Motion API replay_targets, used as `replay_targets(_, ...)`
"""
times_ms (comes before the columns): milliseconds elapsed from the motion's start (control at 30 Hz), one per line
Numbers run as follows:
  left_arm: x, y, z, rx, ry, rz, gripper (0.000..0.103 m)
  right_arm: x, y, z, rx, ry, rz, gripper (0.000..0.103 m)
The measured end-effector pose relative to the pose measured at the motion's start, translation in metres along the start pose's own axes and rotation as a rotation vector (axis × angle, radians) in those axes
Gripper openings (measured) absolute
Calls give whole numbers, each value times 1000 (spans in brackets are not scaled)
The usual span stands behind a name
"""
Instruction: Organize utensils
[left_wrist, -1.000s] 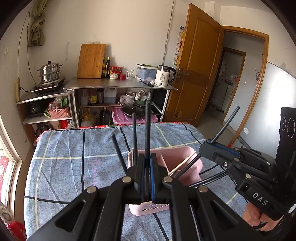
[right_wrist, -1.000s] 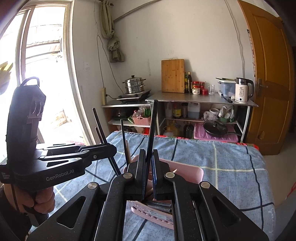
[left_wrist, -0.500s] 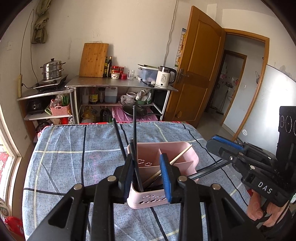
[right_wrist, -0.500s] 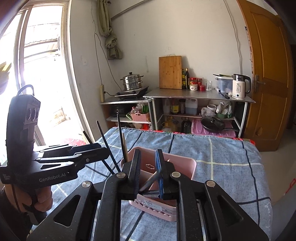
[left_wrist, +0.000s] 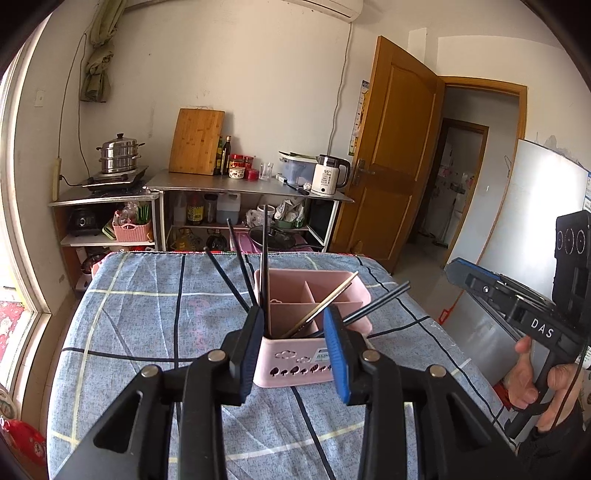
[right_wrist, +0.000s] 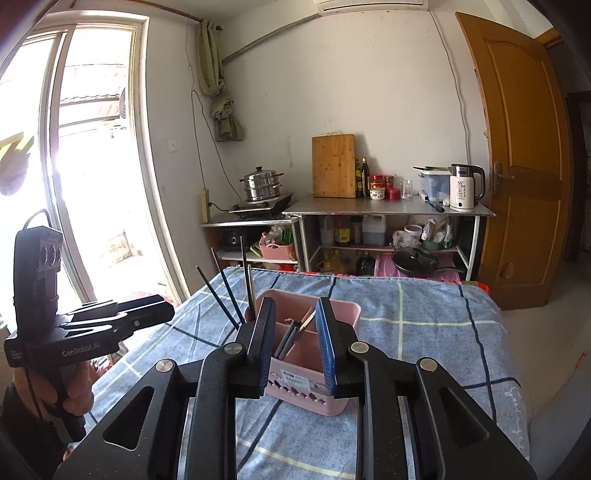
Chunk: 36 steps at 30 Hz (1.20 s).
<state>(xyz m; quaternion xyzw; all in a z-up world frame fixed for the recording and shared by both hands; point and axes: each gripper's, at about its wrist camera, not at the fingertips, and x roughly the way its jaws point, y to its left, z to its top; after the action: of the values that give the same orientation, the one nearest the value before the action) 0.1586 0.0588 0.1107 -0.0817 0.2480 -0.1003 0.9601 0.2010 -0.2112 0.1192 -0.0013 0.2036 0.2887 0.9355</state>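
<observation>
On the blue checked tablecloth (left_wrist: 129, 332), the pink utensil holder (left_wrist: 291, 363) stands upright with dark chopsticks (left_wrist: 236, 273) leaning out of its compartments. The left gripper (left_wrist: 295, 343), clamped on a chopstick a second ago, now hangs wide open and empty just before the holder. The right gripper (right_wrist: 293, 339) has likewise let go, its jaws spread apart with nothing between them.
</observation>
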Motion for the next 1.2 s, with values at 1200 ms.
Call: replay_targets(1200, -58, -58, -137, 36, -22, 104, 41, -73, 45, -138, -18, 46, -76, 24)
